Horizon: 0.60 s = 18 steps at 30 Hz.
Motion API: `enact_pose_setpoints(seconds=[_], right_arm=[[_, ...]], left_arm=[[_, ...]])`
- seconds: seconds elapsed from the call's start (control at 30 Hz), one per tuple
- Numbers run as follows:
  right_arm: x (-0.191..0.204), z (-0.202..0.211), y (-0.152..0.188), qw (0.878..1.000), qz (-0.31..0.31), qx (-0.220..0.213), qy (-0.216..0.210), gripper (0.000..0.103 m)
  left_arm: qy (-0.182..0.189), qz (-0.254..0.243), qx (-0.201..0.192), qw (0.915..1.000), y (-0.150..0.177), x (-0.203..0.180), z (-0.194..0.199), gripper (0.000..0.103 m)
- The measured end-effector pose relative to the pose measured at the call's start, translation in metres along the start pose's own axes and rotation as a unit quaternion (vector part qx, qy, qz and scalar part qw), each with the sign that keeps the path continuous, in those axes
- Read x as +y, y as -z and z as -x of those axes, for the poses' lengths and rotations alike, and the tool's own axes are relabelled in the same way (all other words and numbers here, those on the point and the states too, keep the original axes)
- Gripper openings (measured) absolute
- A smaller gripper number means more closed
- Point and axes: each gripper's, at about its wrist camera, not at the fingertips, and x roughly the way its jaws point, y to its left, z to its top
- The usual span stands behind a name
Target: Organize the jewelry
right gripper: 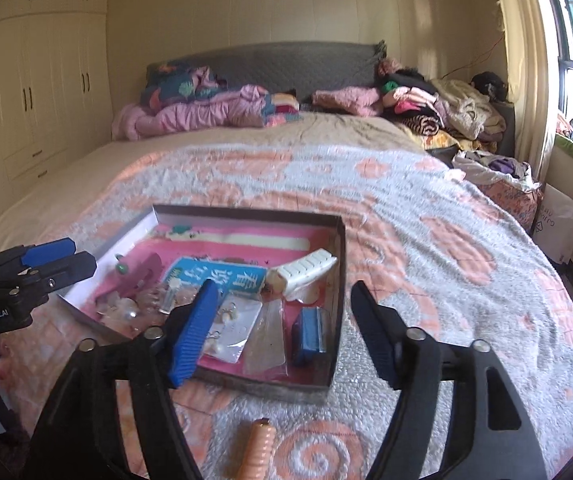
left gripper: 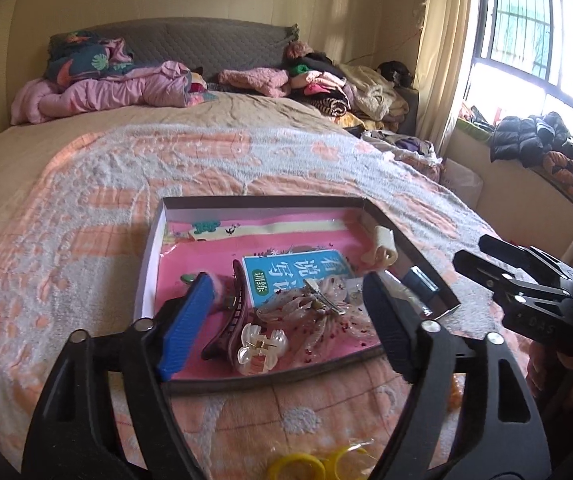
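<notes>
A shallow box (left gripper: pixel 148 264) with a pink lining lies on the bed. It holds a clear claw clip (left gripper: pixel 260 350), a brown hair clip (left gripper: pixel 228 320), a sheer bow clip (left gripper: pixel 318 308), a white clip (left gripper: pixel 380 246) and a blue booklet (left gripper: pixel 298 276). My left gripper (left gripper: pixel 286 282) hovers open over the box's near side, with nothing pressed between its pads. The right wrist view shows the same box (right gripper: pixel 340 276) with an earring card (right gripper: pixel 232 328), a small blue case (right gripper: pixel 308 332) and a white claw clip (right gripper: pixel 306 268). My right gripper (right gripper: pixel 284 286) is open above the box's near right corner, empty.
Yellow rings in a clear pack (left gripper: pixel 298 468) and a peach ribbed piece (right gripper: pixel 260 452) lie on the bedspread in front of the box. Heaps of clothes (right gripper: pixel 426 100) and a pink quilt (right gripper: pixel 190 114) are at the headboard. Wardrobe (right gripper: pixel 38 88) on the left, window on the right.
</notes>
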Motion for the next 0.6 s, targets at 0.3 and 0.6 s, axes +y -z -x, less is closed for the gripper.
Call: enact_pose_setpoints(seconds=[0.3, 0.6], right_arm=[[0.002, 0.046, 0.001, 0.999, -0.005, -0.042, 0.009, 0.087], [0.006, 0.08, 0.007, 0.997, -0.005, -0.073, 0.021, 0.093]], left_arm=[[-0.013, 0.006, -0.029, 0.9995, -0.001, -0.006, 0.034, 0.092], [-0.016, 0.004, -0.046, 0.9988, 0.007, -0.009, 0.062, 0.092]])
